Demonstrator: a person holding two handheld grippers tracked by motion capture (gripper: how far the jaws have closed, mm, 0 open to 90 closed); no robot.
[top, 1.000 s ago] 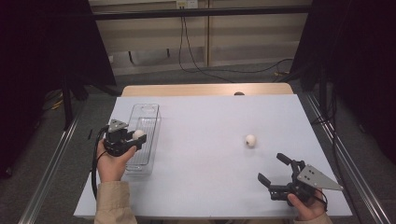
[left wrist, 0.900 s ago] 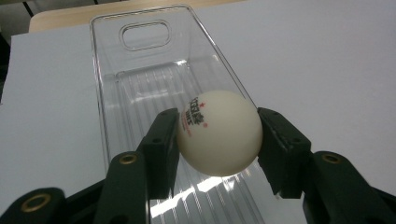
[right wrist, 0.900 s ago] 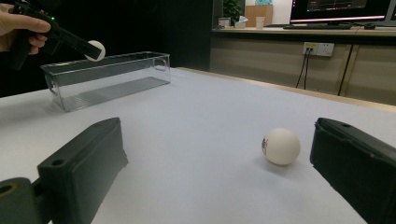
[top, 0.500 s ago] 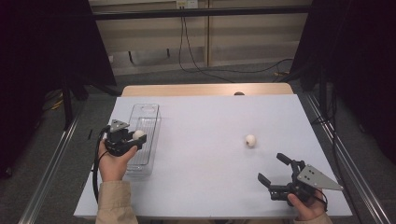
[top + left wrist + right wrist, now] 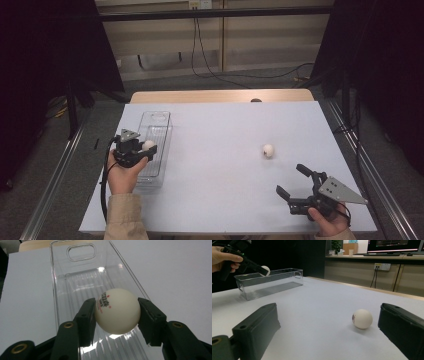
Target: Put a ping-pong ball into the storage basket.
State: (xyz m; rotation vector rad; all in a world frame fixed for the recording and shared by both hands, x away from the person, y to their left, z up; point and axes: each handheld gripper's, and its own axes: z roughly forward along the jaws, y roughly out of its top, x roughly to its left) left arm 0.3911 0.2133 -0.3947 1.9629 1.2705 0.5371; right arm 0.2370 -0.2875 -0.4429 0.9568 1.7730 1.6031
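Ball (image 5: 117,310) in the black left gripper (image 5: 117,315): off-white with red print and a red star. Tray (image 5: 75,285) is clear ribbed plastic; surface (image 5: 225,140) pale grey-white. Second ball (image 5: 362,318) off-white too, right gripper (image 5: 329,327) black.

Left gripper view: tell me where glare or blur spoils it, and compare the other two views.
Left gripper view: bright glare patches on the clear bin floor below and behind the ball, whose print stays sharp. Right gripper view: own jaws soft up close, the second ball crisp with a faint shadow. High view: table evenly lit, surroundings dark.
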